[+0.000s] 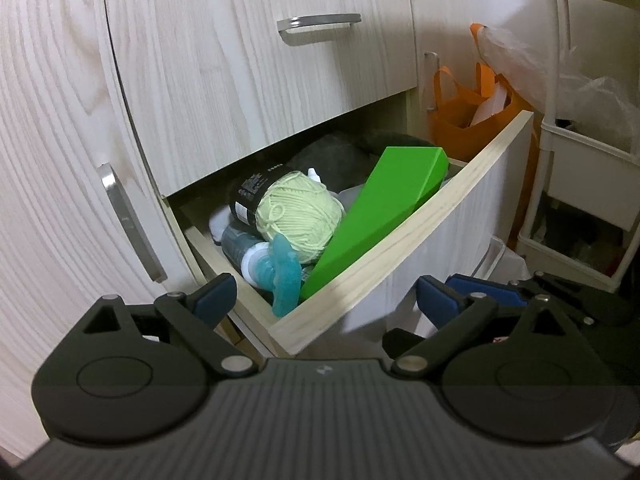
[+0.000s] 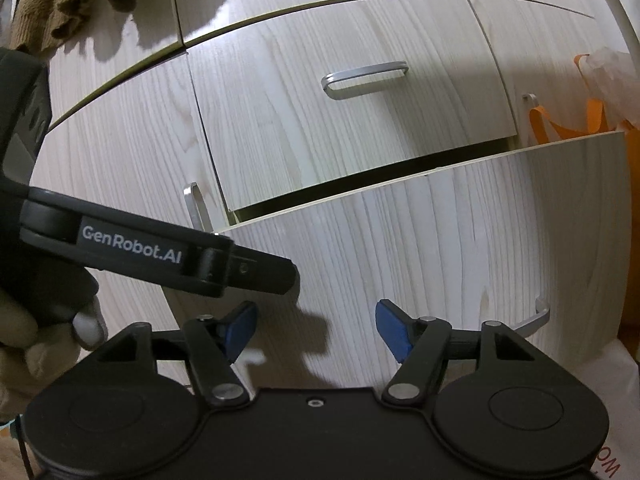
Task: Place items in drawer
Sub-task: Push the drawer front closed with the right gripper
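left gripper (image 1: 324, 300): fingers wide, empty, over drawer (image 1: 400, 236) corner | drawer open: bottles (image 1: 244, 196), yarn ball (image 1: 300, 216), green box (image 1: 384, 208) inside | right gripper (image 2: 316, 332): fingers wide, empty, facing drawer front | left: likely closing

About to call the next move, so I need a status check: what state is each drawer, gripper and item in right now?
Lower drawer: pulled open, full.
Upper drawer: shut.
Green box: in the drawer, tilted, leaning on the front wall.
Yarn ball: in the drawer, on top of the bottles.
Left gripper: open, empty.
Right gripper: open, empty, facing the drawer front.
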### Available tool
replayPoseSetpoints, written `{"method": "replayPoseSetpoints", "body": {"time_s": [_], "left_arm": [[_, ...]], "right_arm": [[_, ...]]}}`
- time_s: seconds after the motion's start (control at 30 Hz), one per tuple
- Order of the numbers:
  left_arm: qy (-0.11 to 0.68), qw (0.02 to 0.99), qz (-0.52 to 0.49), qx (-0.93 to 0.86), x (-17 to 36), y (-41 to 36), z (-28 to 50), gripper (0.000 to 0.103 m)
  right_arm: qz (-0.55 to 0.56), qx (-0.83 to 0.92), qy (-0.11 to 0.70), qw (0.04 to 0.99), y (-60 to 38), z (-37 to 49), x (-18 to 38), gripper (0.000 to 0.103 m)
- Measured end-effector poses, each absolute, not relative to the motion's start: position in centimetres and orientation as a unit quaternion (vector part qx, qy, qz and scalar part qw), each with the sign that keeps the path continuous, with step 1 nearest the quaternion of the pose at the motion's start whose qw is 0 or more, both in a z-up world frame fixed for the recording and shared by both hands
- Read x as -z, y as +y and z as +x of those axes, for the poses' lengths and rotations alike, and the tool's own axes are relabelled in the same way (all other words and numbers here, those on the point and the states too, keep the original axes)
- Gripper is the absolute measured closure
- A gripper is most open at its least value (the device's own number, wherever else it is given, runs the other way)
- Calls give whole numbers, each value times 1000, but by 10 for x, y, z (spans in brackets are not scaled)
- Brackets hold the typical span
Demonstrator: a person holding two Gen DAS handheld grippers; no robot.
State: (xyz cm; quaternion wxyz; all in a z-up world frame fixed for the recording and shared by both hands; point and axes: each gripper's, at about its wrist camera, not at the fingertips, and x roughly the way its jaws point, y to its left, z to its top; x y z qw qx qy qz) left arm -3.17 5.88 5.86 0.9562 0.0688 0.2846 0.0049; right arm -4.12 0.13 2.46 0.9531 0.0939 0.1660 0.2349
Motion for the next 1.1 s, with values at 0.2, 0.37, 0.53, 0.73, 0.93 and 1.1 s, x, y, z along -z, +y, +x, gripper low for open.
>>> {"method": "replayPoseSetpoints", "body": {"time_s": [0.2, 0.37, 0.53, 0.73, 0.93, 1.1], "left_arm": [[294, 955, 46, -3, -55, 59, -25, 4], [296, 954, 39, -3, -51, 56, -22, 4], [292, 956, 33, -13, -49, 56, -18, 4], [286, 958, 21, -19, -47, 62, -14, 4], [285, 958, 22, -29, -48, 66, -4, 4], [287, 957, 18, -42, -44, 72, 4, 3]], "right_arm": [[93, -233, 169, 953, 3, -39, -26, 31], [94, -231, 168, 954, 2, -38, -26, 26], [90, -232, 170, 954, 0, -32, -25, 26], [86, -233, 174, 953, 2, -21, -25, 26], [82, -235, 178, 952, 6, -10, -25, 26], [34, -235, 199, 951, 23, 9, -26, 28]]}}
